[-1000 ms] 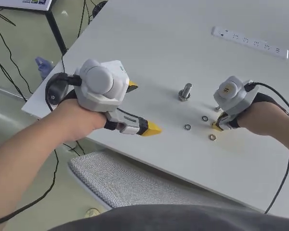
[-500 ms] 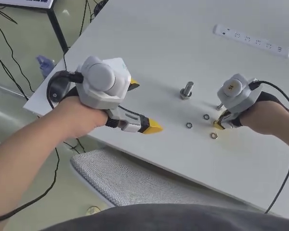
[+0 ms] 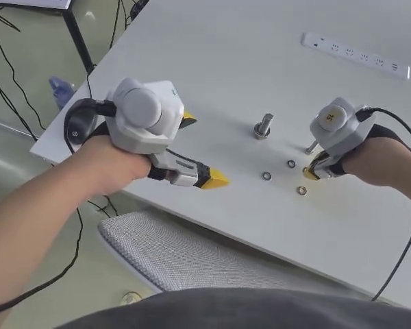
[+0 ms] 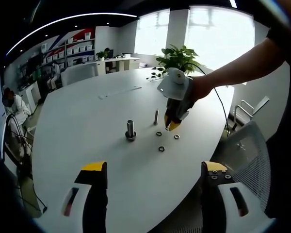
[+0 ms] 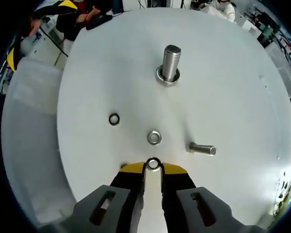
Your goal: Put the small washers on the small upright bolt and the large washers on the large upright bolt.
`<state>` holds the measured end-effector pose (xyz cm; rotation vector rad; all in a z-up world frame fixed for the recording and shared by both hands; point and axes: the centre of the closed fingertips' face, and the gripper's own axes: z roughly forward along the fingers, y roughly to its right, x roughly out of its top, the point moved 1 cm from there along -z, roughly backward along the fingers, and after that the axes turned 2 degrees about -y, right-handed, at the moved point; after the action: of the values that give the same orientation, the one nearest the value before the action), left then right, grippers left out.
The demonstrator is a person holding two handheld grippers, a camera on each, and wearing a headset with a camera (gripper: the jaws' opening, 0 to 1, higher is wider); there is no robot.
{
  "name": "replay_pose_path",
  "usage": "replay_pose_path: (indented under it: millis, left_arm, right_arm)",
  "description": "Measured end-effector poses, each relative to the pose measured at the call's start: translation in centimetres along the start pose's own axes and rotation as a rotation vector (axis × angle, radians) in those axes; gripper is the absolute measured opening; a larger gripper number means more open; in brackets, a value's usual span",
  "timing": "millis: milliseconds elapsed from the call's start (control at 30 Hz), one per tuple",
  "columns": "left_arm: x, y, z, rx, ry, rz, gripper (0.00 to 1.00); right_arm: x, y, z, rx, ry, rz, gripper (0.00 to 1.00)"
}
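Note:
My right gripper (image 5: 153, 168) is shut on a small washer (image 5: 153, 163), gripped at the yellow tips just above the white table (image 3: 212, 62). In the head view it (image 3: 309, 174) hovers just in front of the small upright bolt (image 3: 312, 146). The large upright bolt (image 3: 263, 127) stands farther left with a washer (image 5: 167, 77) round its base. Three loose washers lie flat: one (image 3: 291, 164) ahead of the tips, one (image 3: 266, 176) to the left, one (image 3: 301, 190) beside the tips. My left gripper (image 3: 201, 151) is open over the table's near-left edge, with nothing between its jaws.
A white power strip (image 3: 355, 57) lies at the table's far right. A grey mesh chair seat (image 3: 192, 260) sits below the near edge. Cables and a table leg (image 3: 79, 38) are at far left. A cable trails from the right gripper.
The right gripper has shifted slightly right and away, still shut on the washer. The left gripper has barely moved.

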<state>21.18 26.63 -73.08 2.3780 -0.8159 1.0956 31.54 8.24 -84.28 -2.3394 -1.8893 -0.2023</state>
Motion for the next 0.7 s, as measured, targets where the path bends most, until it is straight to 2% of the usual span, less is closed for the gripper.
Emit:
replay_pose_path:
  millis: [100,333,400,467,700]
  left_arm:
    - [0.1,0.0,0.2,-0.001,0.0,0.001,0.78]
    - [0.4,-0.1,0.5,-0.007,0.003,0.0,0.78]
    - [0.4,-0.1,0.6,-0.008,0.003,0.001,0.78]
    - [0.5,-0.1,0.7,-0.011,0.001,0.003,0.78]
    - [0.6,-0.5,0.7,-0.009,-0.001,0.005,0.78]
  right_arm:
    - [-0.3,0.7,-0.2,0.003,0.004,0.004,0.12]
    - [-0.4,0.9,-1.9,0.004,0.015,0.01,0.12]
    - [-0.5,1.1,-2.2,0.004,0.017,0.013,0.12]
    - [-0.8,1.8,-2.3,0.001,0.018,0.021,0.12]
    - [-0.7,2.3,-3.2,-0.006,0.018,0.032,0.12]
